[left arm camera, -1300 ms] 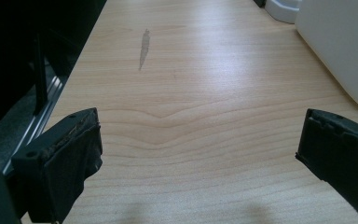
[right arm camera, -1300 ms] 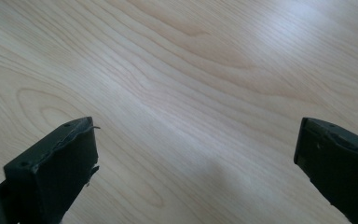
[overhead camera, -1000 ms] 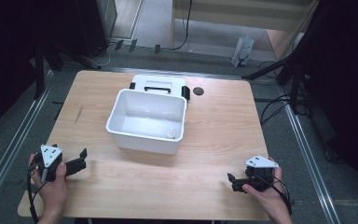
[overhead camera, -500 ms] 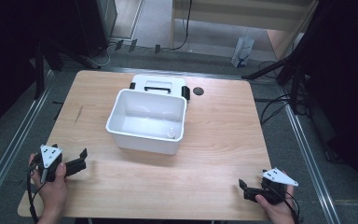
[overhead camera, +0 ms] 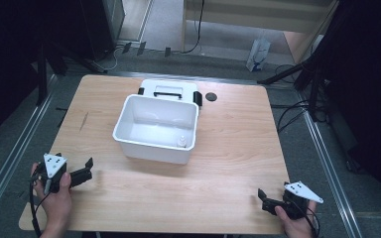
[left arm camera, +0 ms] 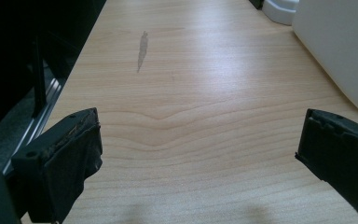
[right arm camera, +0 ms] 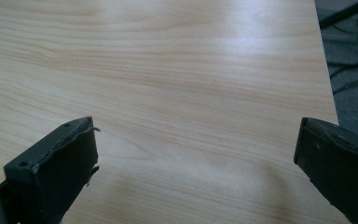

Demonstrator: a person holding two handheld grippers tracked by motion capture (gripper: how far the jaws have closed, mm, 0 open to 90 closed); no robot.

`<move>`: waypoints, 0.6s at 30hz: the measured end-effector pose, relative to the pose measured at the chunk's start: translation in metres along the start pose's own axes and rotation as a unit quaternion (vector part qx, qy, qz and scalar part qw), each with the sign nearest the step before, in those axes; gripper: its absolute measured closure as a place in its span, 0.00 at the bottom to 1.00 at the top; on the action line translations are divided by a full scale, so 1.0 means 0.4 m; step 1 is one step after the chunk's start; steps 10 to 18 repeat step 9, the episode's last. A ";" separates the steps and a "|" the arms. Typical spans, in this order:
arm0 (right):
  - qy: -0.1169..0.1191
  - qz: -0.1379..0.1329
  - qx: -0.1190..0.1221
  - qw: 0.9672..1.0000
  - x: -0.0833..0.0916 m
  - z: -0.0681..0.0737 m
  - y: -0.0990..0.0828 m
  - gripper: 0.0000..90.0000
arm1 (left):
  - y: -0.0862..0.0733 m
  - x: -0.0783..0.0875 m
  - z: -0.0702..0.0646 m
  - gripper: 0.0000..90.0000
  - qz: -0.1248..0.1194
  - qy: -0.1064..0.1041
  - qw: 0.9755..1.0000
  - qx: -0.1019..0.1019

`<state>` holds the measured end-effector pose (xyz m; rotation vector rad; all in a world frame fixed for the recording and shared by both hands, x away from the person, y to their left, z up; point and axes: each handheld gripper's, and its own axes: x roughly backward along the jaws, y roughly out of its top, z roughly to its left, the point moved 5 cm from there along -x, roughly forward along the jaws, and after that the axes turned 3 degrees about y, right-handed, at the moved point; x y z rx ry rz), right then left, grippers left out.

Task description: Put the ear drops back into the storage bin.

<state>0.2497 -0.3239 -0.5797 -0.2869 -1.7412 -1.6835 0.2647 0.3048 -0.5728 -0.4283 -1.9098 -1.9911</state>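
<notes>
A white plastic bin (overhead camera: 157, 128) stands open in the middle of the wooden table (overhead camera: 228, 148), with a small white object (overhead camera: 182, 142) inside near its front right corner. Behind it lies a white lid (overhead camera: 167, 90) with black clips. My left gripper (overhead camera: 86, 171) is held low at the front left corner, open, jaws wide with only bare wood between them (left arm camera: 198, 154). My right gripper (overhead camera: 261, 197) is at the front right edge, also open and holding nothing (right arm camera: 196, 154). The bin's wall (left arm camera: 340, 46) shows at the right of the left gripper view.
A small black round disc (overhead camera: 210, 96) lies on the table right of the lid. A grey smudge (left arm camera: 142, 46) marks the wood at the left. Cables and stand legs (overhead camera: 297, 109) sit on the floor off the right edge.
My right gripper has drawn back toward the front right corner of the table. The left gripper has hardly moved.
</notes>
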 end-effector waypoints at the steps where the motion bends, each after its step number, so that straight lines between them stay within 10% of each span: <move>1: -0.005 0.004 -0.001 1.000 -0.003 -0.003 0.000 0.00 | 0.000 0.001 0.000 0.01 0.001 0.001 1.000 -0.002; 18: 0.005 0.004 -0.010 1.000 -0.003 -0.008 0.001 0.00 | 0.000 0.001 -0.003 0.01 0.001 0.006 1.000 -0.007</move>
